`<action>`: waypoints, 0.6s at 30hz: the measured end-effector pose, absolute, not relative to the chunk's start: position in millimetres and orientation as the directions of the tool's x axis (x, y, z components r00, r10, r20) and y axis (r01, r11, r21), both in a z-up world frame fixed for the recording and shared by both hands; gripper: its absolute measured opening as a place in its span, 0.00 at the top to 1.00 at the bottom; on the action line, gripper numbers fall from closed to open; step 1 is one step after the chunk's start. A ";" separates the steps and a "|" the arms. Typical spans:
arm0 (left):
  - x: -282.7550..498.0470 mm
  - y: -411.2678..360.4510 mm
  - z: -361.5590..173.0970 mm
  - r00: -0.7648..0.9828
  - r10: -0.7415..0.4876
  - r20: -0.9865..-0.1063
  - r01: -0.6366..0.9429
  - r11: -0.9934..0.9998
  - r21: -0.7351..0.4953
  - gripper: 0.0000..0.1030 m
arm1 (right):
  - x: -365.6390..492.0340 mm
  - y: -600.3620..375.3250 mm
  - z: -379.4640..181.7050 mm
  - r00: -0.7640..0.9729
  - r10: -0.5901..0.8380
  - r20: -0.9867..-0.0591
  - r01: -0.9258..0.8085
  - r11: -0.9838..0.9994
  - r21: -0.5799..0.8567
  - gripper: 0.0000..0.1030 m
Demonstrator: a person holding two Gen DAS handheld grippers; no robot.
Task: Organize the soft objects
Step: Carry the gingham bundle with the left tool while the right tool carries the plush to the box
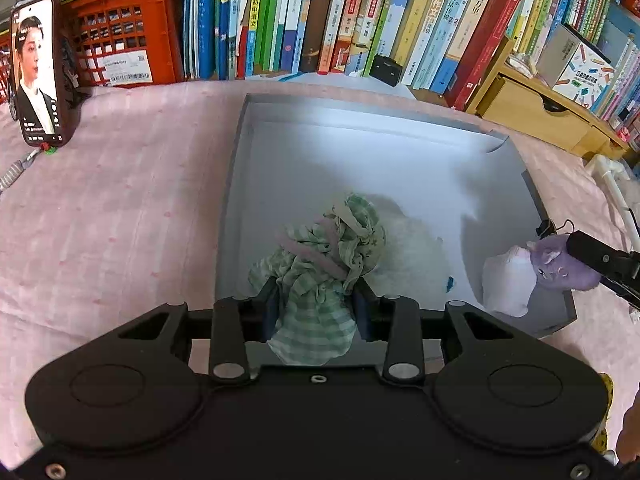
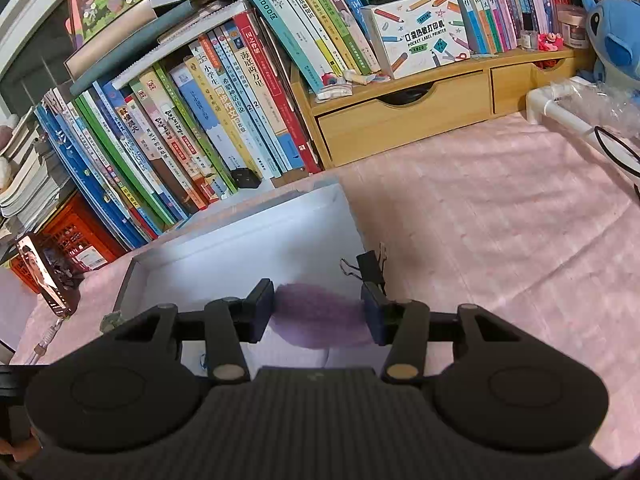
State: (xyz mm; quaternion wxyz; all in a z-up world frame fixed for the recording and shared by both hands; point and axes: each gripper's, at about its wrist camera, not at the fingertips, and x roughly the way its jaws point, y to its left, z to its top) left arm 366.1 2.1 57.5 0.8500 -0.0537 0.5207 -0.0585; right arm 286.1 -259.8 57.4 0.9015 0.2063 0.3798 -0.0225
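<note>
At lower center of its view, my left gripper (image 1: 316, 306) had its jaws clenched on a green checked cloth (image 1: 320, 276) over the grey box (image 1: 228, 216), while to the right my right gripper (image 2: 318, 312) clamped a purple plush toy (image 2: 320, 314) above that box's right edge.

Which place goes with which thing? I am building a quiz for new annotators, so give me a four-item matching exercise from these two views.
Things:
1. green checked cloth bundle
2. purple and white plush toy
3. black-cased phone with a lit screen
4. blue plush toy

Places:
A. at the far right, beside the wooden drawer unit
B. standing against the red plastic crate
C. between the left gripper fingers, over the grey open box
D. in the right gripper, at the box's right wall

Pairs: 1-C, 2-D, 3-B, 4-A
</note>
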 end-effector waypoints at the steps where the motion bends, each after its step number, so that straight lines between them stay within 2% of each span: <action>1: 366.6 1.9 56.5 0.448 -0.157 -0.880 0.042 0.987 -0.154 0.65 | 286.3 -260.4 56.6 0.708 0.120 -0.696 0.197 0.913 0.358 0.50; 12: 369.6 4.6 54.6 0.445 -0.168 -0.880 0.037 0.985 -0.169 0.59 | 287.2 -267.8 42.5 0.673 0.161 -0.721 0.215 0.891 0.400 0.50; 18: 368.8 6.3 56.8 0.445 -0.169 -0.880 0.034 0.984 -0.172 0.51 | 290.8 -270.0 40.2 0.647 0.183 -0.741 0.225 0.882 0.414 0.49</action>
